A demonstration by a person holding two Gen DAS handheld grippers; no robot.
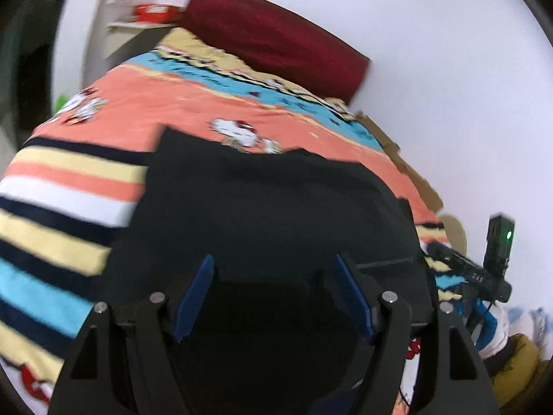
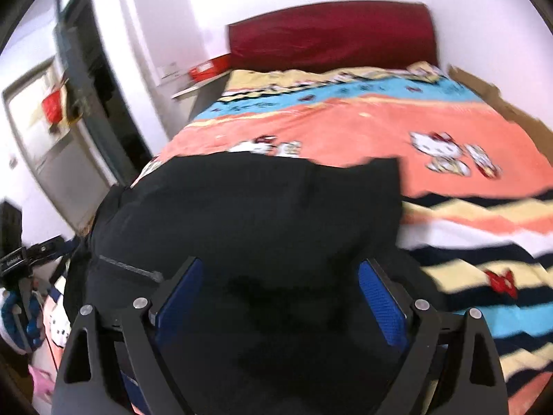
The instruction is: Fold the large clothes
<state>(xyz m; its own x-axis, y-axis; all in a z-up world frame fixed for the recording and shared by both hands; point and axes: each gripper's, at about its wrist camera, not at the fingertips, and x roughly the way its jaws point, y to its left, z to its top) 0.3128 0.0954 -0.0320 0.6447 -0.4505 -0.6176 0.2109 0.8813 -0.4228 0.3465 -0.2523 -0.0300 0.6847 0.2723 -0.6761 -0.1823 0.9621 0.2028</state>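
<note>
The left hand-held gripper (image 1: 273, 266) is hovering with its blue pads (image 1: 195, 297) spread wide, gripping nothing; dark cloth is filling the gap below, but the pads are not closing on it. The right hand-held gripper (image 2: 280, 269) is sitting the same way, blue pads (image 2: 380, 297) well apart and nothing pinched between them. In the left wrist view it is showing at about four o'clock, just beside the garment's edge.

Under both, the black garment (image 1: 262, 200) is lying spread on the bed, over the striped and cartoon-printed bedspread (image 1: 145, 103). Its far edge is running toward twelve o'clock, with a corner sticking up at about ten o'clock in the left view and at one o'clock in the right view. A zipper or seam line (image 2: 128, 266) is showing at nine o'clock in the right view. Beyond, a dark red headboard (image 2: 331, 34) is standing against the wall at twelve o'clock.

Both views are blurring, so the hand-held grippers are probably moving. The risk, as I judge it, is closing on the bedspread along with the garment, since black layers are hiding the true edge. Uneven grabs on the two sides would be skewing the fold, and a shallow pinch on slack cloth could be slipping out mid-lift.
</note>
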